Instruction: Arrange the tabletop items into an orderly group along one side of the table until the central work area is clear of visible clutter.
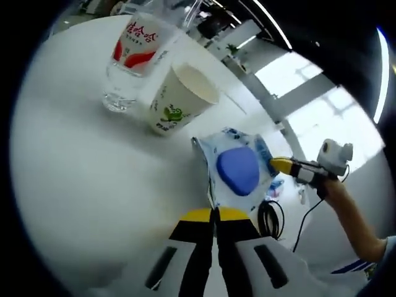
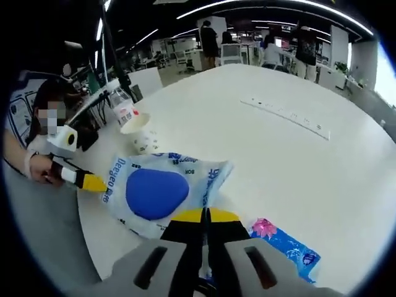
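Broadly, across the white table: mostly bare toward the middle, with the clutter gathered near one edge.

Next in size, the wipes pack with its blue oval lid. Stretched out flat close to that edge and pinched at two opposite ends. Held that way, most likely, to stop the soft wrapper sagging or folding while handled with both hands. Cannot tell whether resting on the tabletop or raised just off it.

Beyond the pack in the left gripper view, standing upright and close together: the clear bottle with a red label and the paper cup with a frog print, touching or nearly so. Looks like the start of the orderly group, so probably marks the side meant for the pack too.

Smaller, lying flat just beside the right jaws in the right gripper view: a blue sachet with a pink flower. Well apart from bottle and cup, so seemingly not yet tidied.

Smallest, the tips. Left gripper drawn narrow, clamped on one border of the pack. Right gripper likewise squeezed onto the opposite border, yellow tips together with only wrapper between. Worth minding a slip from so thin a bite on slick film.
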A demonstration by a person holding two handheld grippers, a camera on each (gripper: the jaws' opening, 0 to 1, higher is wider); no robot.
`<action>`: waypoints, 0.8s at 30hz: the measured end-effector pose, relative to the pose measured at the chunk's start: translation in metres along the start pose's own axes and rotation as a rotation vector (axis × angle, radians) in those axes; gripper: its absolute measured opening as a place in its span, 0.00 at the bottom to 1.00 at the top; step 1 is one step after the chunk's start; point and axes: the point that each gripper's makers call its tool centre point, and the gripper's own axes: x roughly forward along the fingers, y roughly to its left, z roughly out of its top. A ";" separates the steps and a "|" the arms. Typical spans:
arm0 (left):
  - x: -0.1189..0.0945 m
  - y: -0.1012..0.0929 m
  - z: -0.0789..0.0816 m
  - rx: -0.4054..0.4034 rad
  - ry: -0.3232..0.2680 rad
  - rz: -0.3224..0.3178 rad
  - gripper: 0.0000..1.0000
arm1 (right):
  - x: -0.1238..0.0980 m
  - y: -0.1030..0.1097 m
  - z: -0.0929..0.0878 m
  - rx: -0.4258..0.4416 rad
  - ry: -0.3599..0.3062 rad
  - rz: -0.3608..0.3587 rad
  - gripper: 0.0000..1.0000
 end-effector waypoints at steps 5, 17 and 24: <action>0.004 -0.007 0.008 0.021 -0.011 -0.015 0.00 | -0.010 -0.003 -0.004 0.021 -0.010 -0.018 0.00; 0.010 -0.017 0.024 0.049 -0.037 -0.034 0.00 | -0.031 -0.007 -0.005 0.107 -0.072 -0.046 0.00; 0.012 -0.015 0.044 0.052 -0.069 -0.040 0.00 | -0.034 -0.003 -0.008 0.150 -0.087 -0.048 0.00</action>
